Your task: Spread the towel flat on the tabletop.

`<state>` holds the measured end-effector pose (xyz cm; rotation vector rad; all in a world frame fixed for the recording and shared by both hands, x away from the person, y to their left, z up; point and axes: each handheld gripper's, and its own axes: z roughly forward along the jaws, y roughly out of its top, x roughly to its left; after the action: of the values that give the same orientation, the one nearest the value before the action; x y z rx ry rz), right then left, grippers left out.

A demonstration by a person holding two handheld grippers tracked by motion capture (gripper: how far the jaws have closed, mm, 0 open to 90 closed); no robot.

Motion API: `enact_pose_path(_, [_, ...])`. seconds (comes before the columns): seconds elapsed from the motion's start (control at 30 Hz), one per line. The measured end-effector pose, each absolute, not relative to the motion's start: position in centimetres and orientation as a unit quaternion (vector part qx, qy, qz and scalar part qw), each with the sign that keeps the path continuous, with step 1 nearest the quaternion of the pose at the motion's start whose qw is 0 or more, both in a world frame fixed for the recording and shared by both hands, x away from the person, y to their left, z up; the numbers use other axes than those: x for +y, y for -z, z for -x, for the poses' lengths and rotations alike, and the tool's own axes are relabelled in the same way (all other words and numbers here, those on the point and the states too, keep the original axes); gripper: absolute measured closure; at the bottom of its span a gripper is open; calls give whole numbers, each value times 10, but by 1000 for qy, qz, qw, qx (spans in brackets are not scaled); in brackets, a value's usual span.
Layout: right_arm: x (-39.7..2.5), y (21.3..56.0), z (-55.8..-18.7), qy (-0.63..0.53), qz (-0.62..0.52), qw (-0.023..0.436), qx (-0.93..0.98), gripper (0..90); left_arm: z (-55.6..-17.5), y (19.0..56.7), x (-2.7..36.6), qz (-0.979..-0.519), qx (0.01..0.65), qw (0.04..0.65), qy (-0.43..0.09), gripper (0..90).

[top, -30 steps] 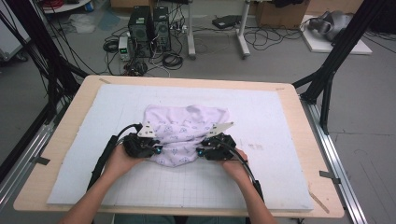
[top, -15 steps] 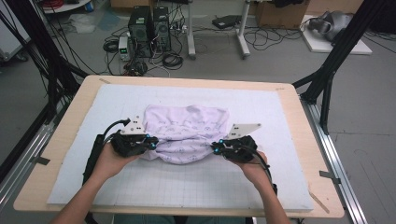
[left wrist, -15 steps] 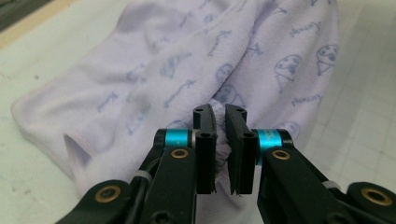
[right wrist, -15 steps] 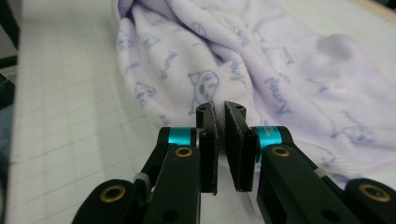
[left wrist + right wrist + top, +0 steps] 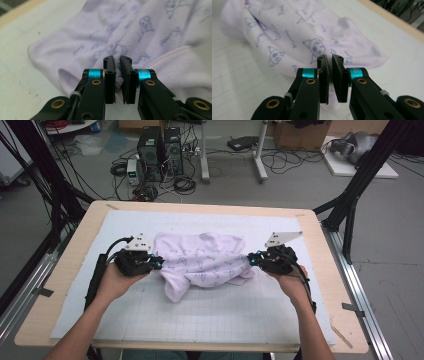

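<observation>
On the white mat (image 5: 150,320) mid-counter (image 5: 65,285) lies a lilac printed towel (image 5: 205,262), bunched and stretched btwn both tongs. L tongs (image 5: 159,264) pinch its left edge, R tongs (image 5: 250,260) pinch its right edge, jaws nearly shut w/ cloth between.

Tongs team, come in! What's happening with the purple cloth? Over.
Left tongs shut on cloth. Right tongs shut on its other end. Cloth bunched between them on mat. Nothing in the way.
</observation>
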<state>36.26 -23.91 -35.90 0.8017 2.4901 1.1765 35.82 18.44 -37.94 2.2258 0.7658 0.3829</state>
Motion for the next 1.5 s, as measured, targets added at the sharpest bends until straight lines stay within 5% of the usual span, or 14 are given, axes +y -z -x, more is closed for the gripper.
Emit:
enact_pose_path(0.27, [-226, 395, -391, -385, -304, 97, 866, 801, -373, 395, 182, -870, 310, 360, -130, 743])
enact_pose_path(0.4, [-230, 385, -380, -413, -301, 90, 855, 659, -361, 379, 188, -858, 305, 390, -138, 642])
enact_pose_path(0.63, [-220, 367, -338, -438, -262, 109, 853, 606, -328, 359, 184, -856, 273, 416, -140, 555])
enact_pose_path(0.93, [-191, 398, -317, -424, -235, 91, 870, 459, -319, 389, 152, -873, 244, 412, -94, 447])
enact_pose_path(1.0, [-184, 406, -319, -418, -235, 88, 873, 456, -323, 398, 148, -885, 237, 391, -85, 479])
enact_pose_path(1.07, [-177, 414, -322, -411, -238, 89, 876, 467, -326, 403, 143, -893, 226, 383, -76, 634])
enact_pose_path(1.2, [-163, 428, -329, -402, -243, 92, 878, 626, -326, 408, 138, -902, 206, 372, -74, 854])
enact_pose_path(1.33, [-155, 429, -328, -393, -207, 90, 891, 801, -321, 404, 143, -899, 204, 379, -77, 875])
enact_pose_path(1.5, [-169, 417, -317, -400, -191, 86, 892, 823, -311, 394, 157, -886, 206, 404, -98, 881])
